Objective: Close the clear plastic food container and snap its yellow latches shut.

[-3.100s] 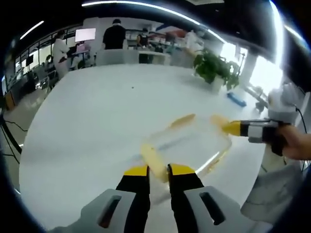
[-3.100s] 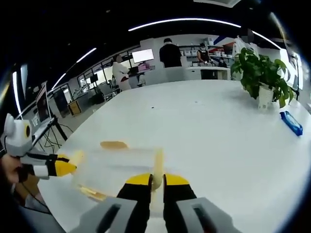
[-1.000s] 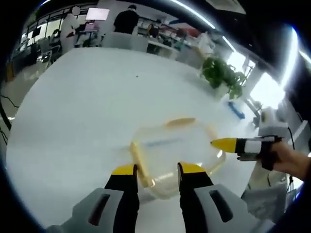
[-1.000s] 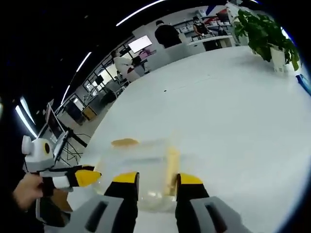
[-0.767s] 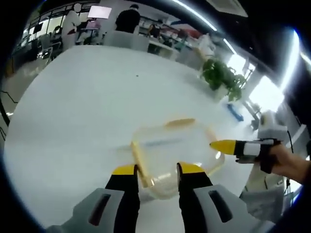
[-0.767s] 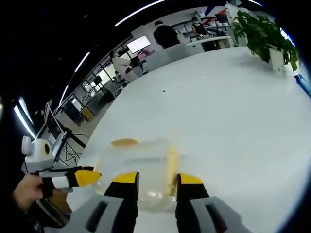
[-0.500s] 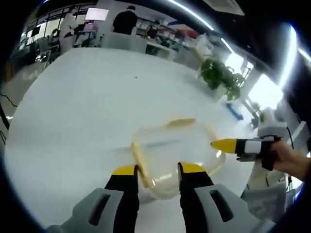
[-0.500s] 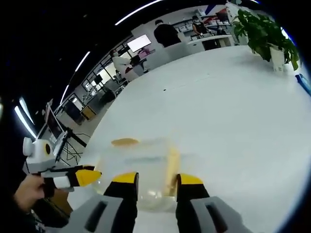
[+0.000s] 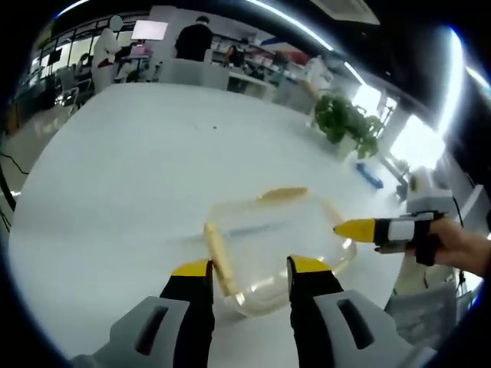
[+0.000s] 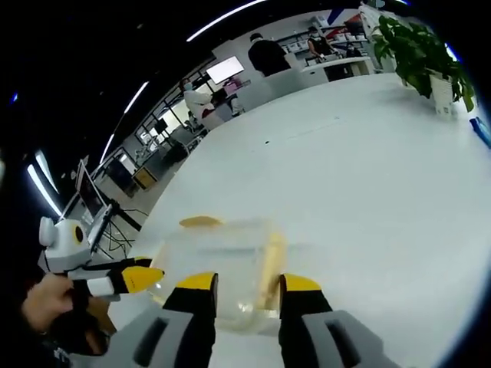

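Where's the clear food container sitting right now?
In the left gripper view, the clear food container sits on the white table just ahead of the left gripper, with the right gripper at its right edge.

We see a clear plastic container (image 9: 278, 241) with pale yellow latches (image 9: 217, 256) on a white table (image 9: 138, 176); both grippers, left (image 9: 249, 270) and right (image 10: 243, 284), are grey and black with yellow tips. A green potted plant (image 9: 344, 123) and a blue object (image 9: 370, 175) sit beyond.
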The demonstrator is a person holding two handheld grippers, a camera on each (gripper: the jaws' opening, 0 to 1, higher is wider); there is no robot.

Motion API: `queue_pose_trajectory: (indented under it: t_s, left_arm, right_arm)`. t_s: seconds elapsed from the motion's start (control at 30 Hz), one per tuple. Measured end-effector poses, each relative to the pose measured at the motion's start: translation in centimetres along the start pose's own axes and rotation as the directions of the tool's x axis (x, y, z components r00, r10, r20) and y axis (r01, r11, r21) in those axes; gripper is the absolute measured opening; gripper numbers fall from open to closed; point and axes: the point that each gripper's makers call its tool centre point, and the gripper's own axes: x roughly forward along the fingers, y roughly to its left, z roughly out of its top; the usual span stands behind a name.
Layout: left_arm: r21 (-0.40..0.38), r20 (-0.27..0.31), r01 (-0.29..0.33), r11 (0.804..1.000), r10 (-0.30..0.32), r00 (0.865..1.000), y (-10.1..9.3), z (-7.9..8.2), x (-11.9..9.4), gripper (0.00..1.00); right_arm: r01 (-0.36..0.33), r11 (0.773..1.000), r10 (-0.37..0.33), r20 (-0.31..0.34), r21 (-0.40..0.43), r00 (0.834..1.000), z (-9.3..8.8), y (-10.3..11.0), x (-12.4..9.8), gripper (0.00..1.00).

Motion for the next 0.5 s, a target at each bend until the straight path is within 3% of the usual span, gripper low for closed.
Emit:
queue_pose_trajectory:
  t_s: [0.2,0.5]
  left_arm:
    - [0.056,0.009,-0.016,0.998,0.015,1.0,-0.1,0.1,0.0,0.37]
    - [0.082,0.024,-0.039,0.996,0.037,0.999,0.5,0.4,-0.5,0.37]
  right_arm:
    - [0.019,0.995,-0.017,0.019,-0.093,1.0,0.3,0.2,0.1,0.29]
    - [0.048,0.992,-0.043,0.045,-0.115,0.998,1.3,-0.6,-0.5,0.26]
